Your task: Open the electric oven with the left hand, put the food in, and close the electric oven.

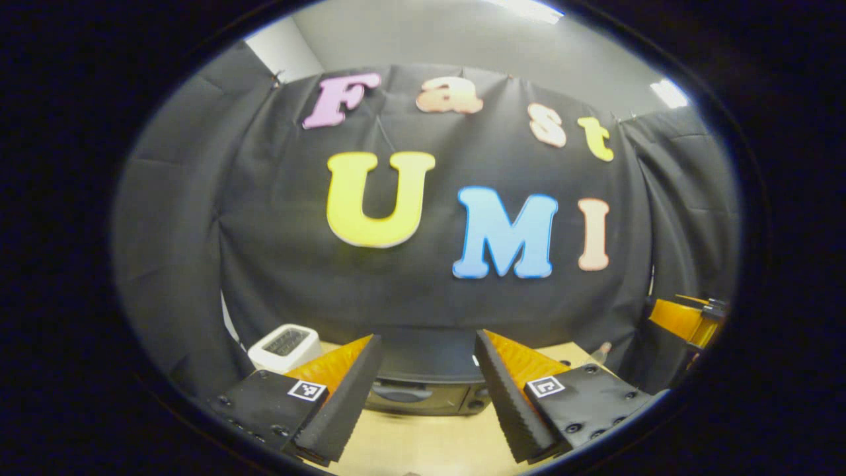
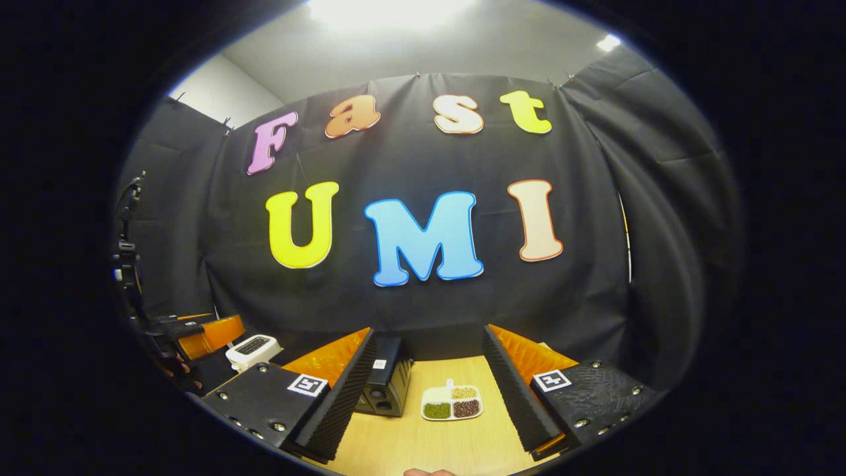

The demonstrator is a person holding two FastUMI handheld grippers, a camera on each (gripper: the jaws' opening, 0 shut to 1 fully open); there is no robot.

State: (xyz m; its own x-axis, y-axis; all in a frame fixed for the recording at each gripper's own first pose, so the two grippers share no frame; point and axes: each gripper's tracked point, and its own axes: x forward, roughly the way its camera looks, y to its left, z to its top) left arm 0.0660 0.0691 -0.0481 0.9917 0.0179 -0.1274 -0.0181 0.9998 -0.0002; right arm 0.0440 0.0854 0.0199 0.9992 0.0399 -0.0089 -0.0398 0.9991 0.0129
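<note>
The black electric oven (image 1: 426,380) stands on the wooden table straight ahead in the left gripper view, door closed, its handle facing me. My left gripper (image 1: 423,430) hangs open in front of it, well short of the door, holding nothing. In the right gripper view the oven (image 2: 386,382) appears left of centre, and a white divided tray of food (image 2: 452,403) lies on the table to its right. My right gripper (image 2: 426,423) is open above the table's near part, the tray between its fingers farther off. The left gripper (image 2: 201,334) also appears at the far left there.
A white toaster (image 1: 284,345) sits left of the oven near the back wall, and the toaster (image 2: 252,350) appears again in the right gripper view. The wooden table (image 2: 423,443) runs to the black cloth wall. The other gripper (image 1: 691,320) pokes in at the right edge.
</note>
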